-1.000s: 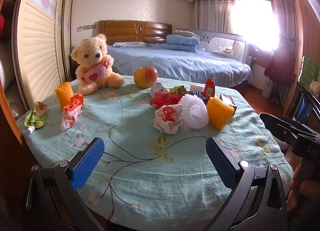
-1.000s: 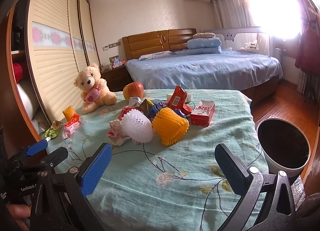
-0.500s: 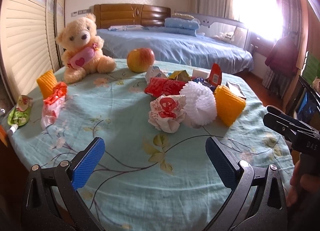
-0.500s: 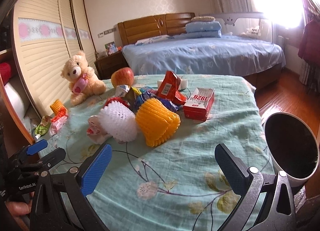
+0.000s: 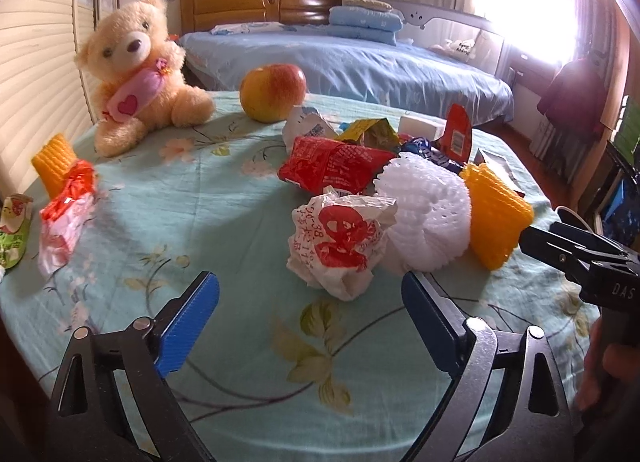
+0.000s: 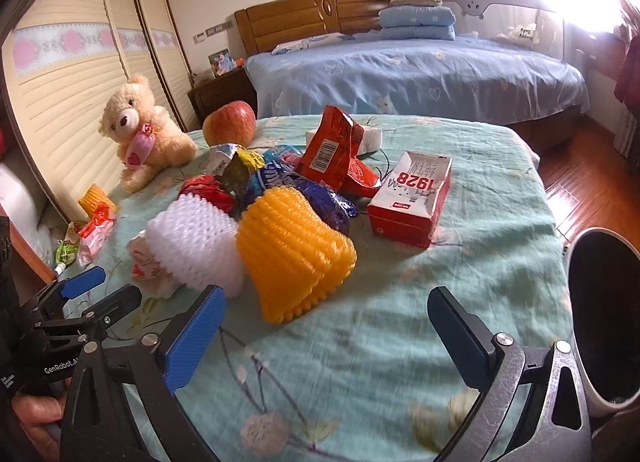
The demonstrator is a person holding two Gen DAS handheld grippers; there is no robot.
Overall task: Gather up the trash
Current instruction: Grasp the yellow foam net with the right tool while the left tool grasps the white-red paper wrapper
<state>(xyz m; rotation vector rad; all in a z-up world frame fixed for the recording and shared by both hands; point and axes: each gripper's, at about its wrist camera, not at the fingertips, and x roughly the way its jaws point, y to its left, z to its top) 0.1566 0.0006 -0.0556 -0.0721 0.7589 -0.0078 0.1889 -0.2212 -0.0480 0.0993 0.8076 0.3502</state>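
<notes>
A: Risk first. Left gripper (image 5: 310,302) hangs wide open and empty, just short of the crumpled paper wrapper (image 5: 340,240). That wrapper touches the white foam fruit net (image 5: 426,218); a wide closing could catch both, or push the light paper across the tablecloth (image 5: 208,202).

B: Right gripper (image 6: 324,322) is also spread and holding nothing, near the orange foam net (image 6: 292,250). Springy foam could squirt out from a shallow pinch. Apple (image 6: 229,123) and teddy bear (image 6: 140,130) sit beside the litter and don't look like trash; a careless sweep could roll the apple.

A: Trash lies heaped mid-table, with strays by the left edge: red-and-white wrapper (image 5: 64,218), green pouch (image 5: 14,230).

B: Only the right wrist view shows the bin (image 6: 604,314) off the table's right edge, plus the whole red 1928 carton (image 6: 412,198). Left view alone shows the paper wrapper's face.
</notes>
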